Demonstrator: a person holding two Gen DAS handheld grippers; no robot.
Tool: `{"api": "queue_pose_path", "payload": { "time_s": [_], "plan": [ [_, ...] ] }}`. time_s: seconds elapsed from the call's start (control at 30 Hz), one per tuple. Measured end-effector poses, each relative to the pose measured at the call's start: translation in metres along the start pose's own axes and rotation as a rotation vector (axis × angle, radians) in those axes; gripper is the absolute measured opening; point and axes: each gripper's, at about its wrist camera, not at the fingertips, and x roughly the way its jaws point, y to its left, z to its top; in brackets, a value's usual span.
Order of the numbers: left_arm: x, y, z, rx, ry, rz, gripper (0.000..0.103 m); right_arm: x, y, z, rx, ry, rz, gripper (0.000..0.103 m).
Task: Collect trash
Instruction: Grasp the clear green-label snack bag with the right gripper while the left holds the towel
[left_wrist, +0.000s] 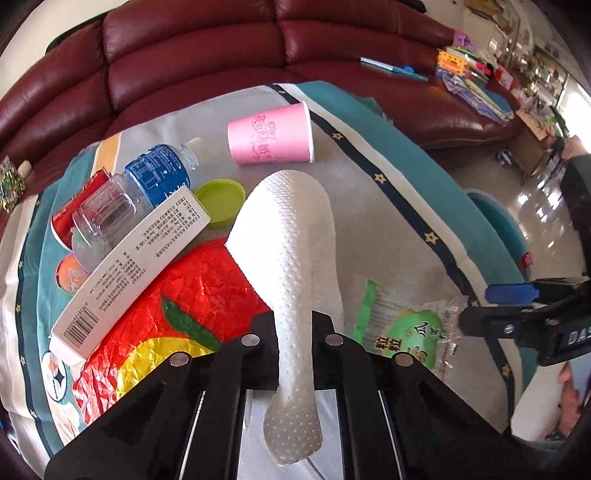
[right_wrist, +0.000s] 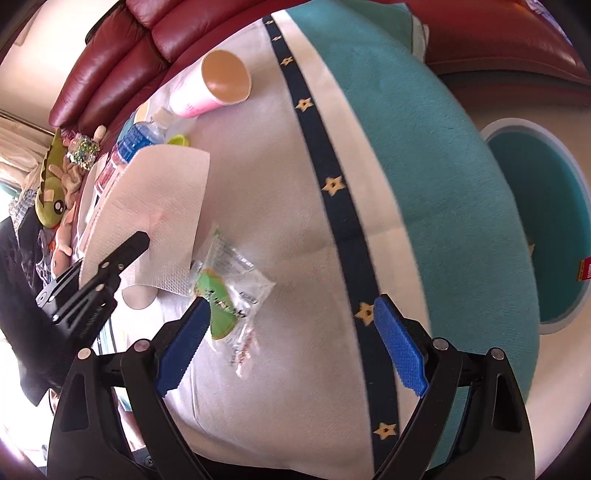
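Observation:
My left gripper (left_wrist: 294, 332) is shut on a white paper towel (left_wrist: 291, 236) and holds it above the table; the towel also shows in the right wrist view (right_wrist: 159, 206), with the left gripper (right_wrist: 138, 240) on it. My right gripper (right_wrist: 291, 314) is open, its blue pads (right_wrist: 399, 350) on either side of a green-and-clear snack wrapper (right_wrist: 229, 288) lying on the cloth, the left pad close to it. The wrapper shows in the left wrist view (left_wrist: 406, 332), with the right gripper (left_wrist: 509, 295) beside it.
On the teal-and-white tablecloth (left_wrist: 369, 155) lie a pink paper cup (left_wrist: 269, 134), a water bottle (left_wrist: 147, 184), a green lid (left_wrist: 221, 201), a white box (left_wrist: 129, 269) and a red foil bag (left_wrist: 177, 314). A red sofa (left_wrist: 221, 44) stands behind. A teal bin (right_wrist: 543, 225) is right of the table.

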Motion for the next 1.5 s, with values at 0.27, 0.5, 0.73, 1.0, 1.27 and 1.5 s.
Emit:
{"api": "queue_pose_path", "payload": {
  "time_s": [0.27,0.5,0.73,1.0,1.27,1.5],
  "plan": [
    [-0.023,0.016,-0.006,-0.065,0.003,-0.098,0.006,0.026,0.042,-0.006,-0.085,0.001,0.026,0.085],
    [-0.029,0.019,-0.017,-0.086,0.011,-0.115,0.006,0.034,0.050,-0.012,-0.117,0.020,0.047,0.031],
    [-0.056,0.015,-0.012,-0.093,-0.041,-0.131,0.006,-0.010,0.027,-0.015,-0.086,-0.079,0.021,0.028],
    [-0.067,-0.029,0.001,-0.020,-0.051,-0.171,0.006,-0.071,-0.014,-0.019,-0.028,-0.210,0.006,0.028],
    [-0.059,-0.096,0.020,0.091,-0.041,-0.212,0.006,-0.136,-0.068,-0.025,0.038,-0.322,-0.041,0.028],
    [-0.047,-0.159,0.039,0.183,-0.035,-0.250,0.006,-0.171,-0.121,-0.037,0.111,-0.386,-0.071,0.029]
  ]
}}
